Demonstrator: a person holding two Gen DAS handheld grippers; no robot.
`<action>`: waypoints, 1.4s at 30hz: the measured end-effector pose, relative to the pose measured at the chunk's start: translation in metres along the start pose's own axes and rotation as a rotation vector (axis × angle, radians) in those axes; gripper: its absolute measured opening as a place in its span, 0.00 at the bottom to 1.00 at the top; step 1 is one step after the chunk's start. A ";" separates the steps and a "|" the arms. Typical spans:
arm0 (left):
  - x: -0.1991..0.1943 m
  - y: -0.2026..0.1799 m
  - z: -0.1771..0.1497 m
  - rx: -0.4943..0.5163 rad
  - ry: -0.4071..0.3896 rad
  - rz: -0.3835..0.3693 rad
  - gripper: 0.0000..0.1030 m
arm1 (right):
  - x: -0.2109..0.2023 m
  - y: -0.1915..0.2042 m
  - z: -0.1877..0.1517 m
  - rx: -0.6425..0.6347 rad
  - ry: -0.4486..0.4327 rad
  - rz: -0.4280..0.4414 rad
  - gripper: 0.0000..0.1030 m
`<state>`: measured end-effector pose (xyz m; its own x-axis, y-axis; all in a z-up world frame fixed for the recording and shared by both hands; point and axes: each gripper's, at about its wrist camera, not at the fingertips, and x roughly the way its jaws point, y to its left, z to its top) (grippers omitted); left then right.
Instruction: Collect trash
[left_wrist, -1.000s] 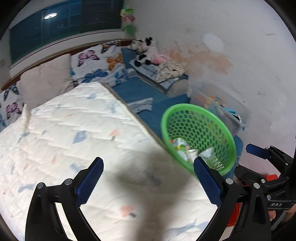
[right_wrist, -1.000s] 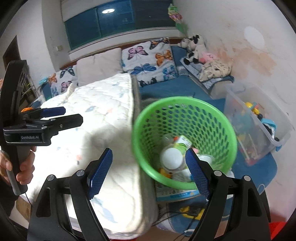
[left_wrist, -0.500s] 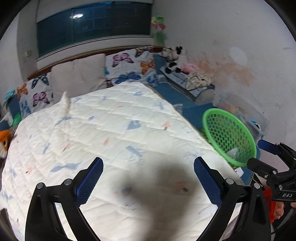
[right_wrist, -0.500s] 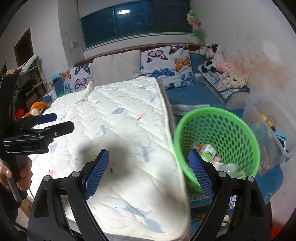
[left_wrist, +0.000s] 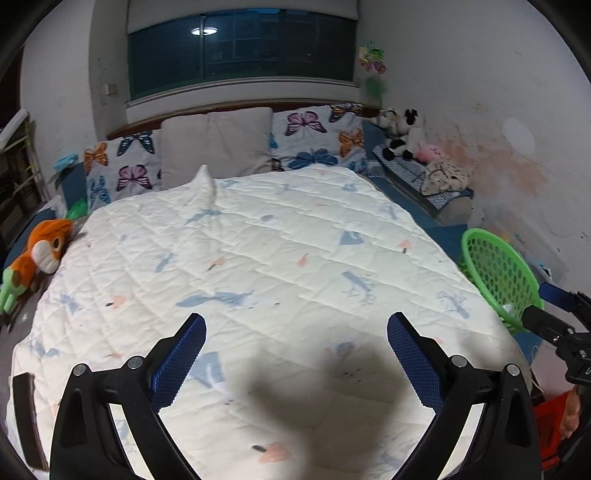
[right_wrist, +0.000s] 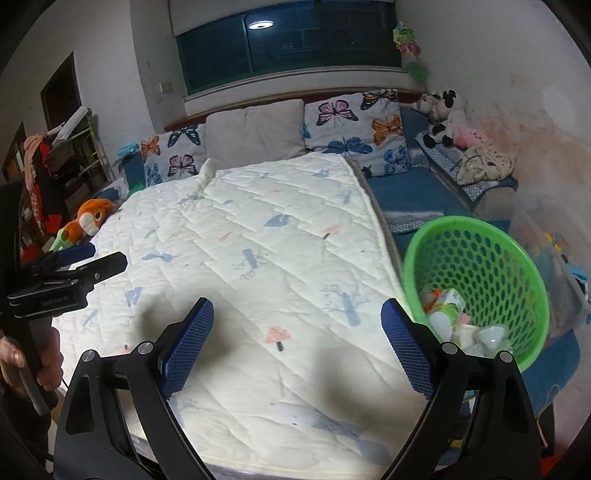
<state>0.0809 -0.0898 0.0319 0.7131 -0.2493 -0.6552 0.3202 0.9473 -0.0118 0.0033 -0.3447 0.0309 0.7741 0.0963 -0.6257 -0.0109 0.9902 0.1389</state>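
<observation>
Green plastic mesh marks the one container that matters: a round laundry-style basket (right_wrist: 480, 280) standing on the blue sheet just off the quilt's right edge, its mouth tilted toward the right wrist camera. Inside it lie a green-and-white drink carton (right_wrist: 448, 301), a white cup or lid (right_wrist: 443, 323) and a few pale wrappers too jumbled to tell apart. This is where the collected trash sits now.

The right gripper (right_wrist: 297, 349) hangs over the near right part of the white quilt (right_wrist: 277, 258), jaws opening with nothing between the blue pads; the basket lies close to its right finger, lower and to the right. The left gripper (left_wrist: 295, 354) stands spread wide and empty over the middle of the quilt, well left of the basket, which shows only as a green rim (left_wrist: 495, 273) at the far right of its view. So the right hand is plainly the nearer one to the basket.

No loose trash is clearly visible on the quilt; small dark flecks could be print or crumbs, I cannot tell which. An orange plush toy (left_wrist: 40, 251) lies off the quilt's far left edge, nearer the left hand. A clear storage bin (right_wrist: 554, 258) with toys stands beyond the basket against the wall. Any next pick probably lies left of both grippers or out of view.
</observation>
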 end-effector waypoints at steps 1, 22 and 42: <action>-0.001 0.003 -0.002 -0.003 -0.003 0.010 0.93 | 0.001 0.004 0.001 -0.007 -0.003 -0.003 0.89; -0.016 0.017 -0.013 -0.044 -0.021 0.047 0.93 | 0.006 0.024 0.001 -0.053 -0.023 0.011 0.91; -0.021 0.011 -0.011 -0.032 -0.039 0.053 0.93 | 0.002 0.020 -0.001 -0.041 -0.035 0.009 0.91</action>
<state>0.0622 -0.0723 0.0373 0.7526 -0.2060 -0.6254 0.2618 0.9651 -0.0028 0.0036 -0.3243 0.0319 0.7958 0.1026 -0.5968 -0.0434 0.9927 0.1129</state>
